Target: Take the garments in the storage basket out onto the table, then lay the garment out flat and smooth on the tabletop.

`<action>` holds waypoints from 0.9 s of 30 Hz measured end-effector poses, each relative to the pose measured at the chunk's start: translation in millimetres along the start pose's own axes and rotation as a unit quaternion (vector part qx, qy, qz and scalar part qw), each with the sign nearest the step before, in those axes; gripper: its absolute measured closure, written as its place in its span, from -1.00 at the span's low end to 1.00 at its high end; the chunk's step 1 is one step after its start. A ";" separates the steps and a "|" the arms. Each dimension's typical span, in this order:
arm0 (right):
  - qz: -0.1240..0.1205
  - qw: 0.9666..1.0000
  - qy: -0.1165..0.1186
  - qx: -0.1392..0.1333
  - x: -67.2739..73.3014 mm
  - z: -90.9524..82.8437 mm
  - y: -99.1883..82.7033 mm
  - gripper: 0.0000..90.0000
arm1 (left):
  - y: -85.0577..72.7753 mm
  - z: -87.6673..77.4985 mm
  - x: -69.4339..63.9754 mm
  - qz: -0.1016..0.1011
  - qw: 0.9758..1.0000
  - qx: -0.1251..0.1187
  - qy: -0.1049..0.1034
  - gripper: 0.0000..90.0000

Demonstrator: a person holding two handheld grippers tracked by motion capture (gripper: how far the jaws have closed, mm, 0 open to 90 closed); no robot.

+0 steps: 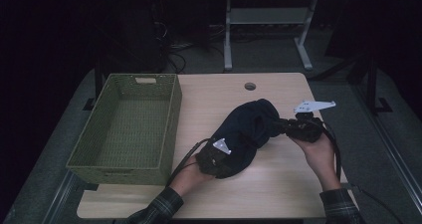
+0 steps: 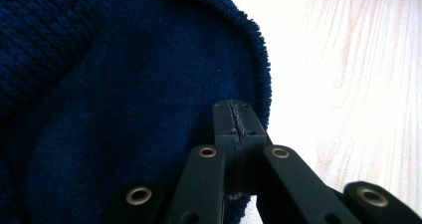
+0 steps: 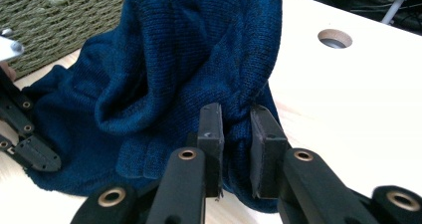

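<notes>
A dark blue knit garment [image 1: 249,134] lies bunched in the middle of the counter [image 1: 278,184], just right of the green woven basket [image 1: 127,129]. The right tool [image 3: 237,134] pinches a fold of the knit at its right end, cloth filling the gap between the jaws. The left tool [image 2: 238,129] has its jaws pressed together at the cloth's edge at the near left end. A round hole [image 1: 250,86] sits far on the counter.
</notes>
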State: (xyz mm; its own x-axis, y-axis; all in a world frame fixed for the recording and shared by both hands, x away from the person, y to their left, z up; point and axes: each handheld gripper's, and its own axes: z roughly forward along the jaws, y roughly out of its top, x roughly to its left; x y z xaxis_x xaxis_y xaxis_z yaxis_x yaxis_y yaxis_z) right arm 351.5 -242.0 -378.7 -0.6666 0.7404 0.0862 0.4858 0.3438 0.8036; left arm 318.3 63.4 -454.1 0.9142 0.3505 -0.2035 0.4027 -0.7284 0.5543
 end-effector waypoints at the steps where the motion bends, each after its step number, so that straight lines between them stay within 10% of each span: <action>1: -0.004 1.000 -0.003 0.000 -0.9 1.1 2.9 0.73 | 0.2 0.0 -0.6 0.002 1.000 0.001 0.003 1.00; 27: -0.009 1.000 -0.027 0.004 -29.5 37.4 61.0 0.74 | 2.5 -0.3 0.4 0.008 1.000 0.011 0.002 1.00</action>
State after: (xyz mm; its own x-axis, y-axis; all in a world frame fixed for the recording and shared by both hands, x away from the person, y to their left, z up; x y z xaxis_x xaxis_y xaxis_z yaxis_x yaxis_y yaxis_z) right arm 421.9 -221.3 -354.3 -0.6434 0.7644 0.0404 0.4793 0.3612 0.7999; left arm 319.6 62.0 -452.5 0.9206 0.3406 -0.1911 0.3883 -0.7465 0.5404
